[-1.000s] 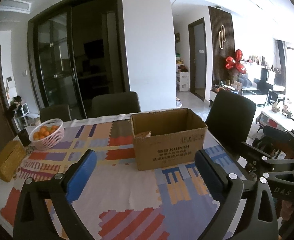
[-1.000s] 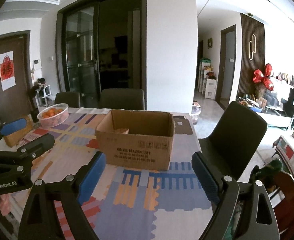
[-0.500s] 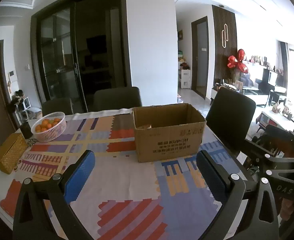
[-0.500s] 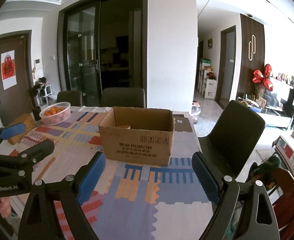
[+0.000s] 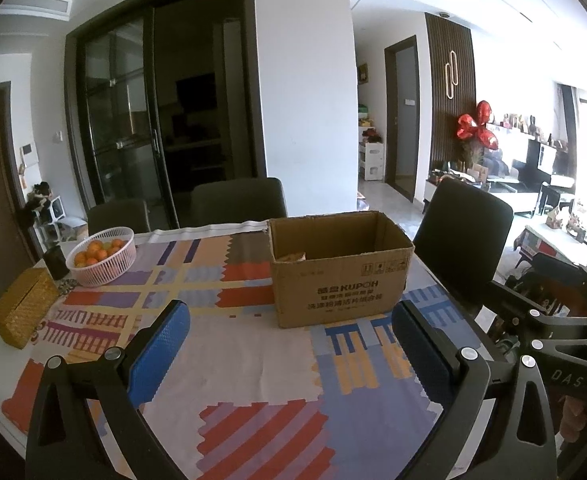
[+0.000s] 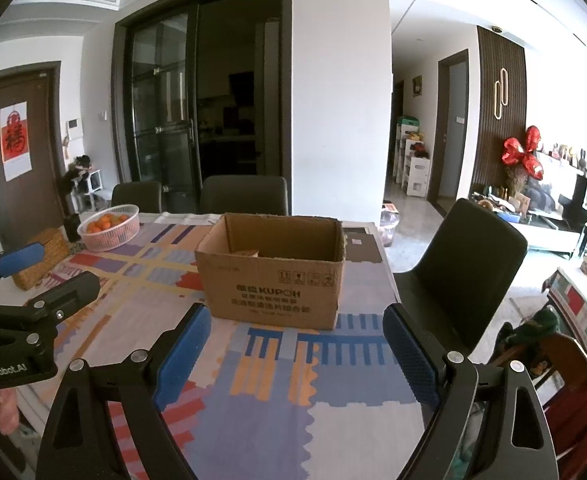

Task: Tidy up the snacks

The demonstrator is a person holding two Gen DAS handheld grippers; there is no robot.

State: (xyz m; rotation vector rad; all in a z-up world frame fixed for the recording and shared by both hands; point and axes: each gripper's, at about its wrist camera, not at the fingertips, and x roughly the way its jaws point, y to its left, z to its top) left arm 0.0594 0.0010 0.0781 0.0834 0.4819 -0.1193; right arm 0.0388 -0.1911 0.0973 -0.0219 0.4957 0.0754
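Both grippers hover over table, nothing held. Left gripper (image 5: 291,330) jaws wide apart; right gripper (image 6: 295,334) jaws wide apart too. Cardboard box (image 6: 271,270) sits mid-tablecloth (image 5: 233,364), top open, one snack (image 5: 291,257) just visible in its corner. No loose snacks in view; packing looks close to done.

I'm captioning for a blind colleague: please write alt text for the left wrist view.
An open left gripper hangs empty over a patchwork tablecloth, facing an open cardboard box; a basket of oranges sits far left.
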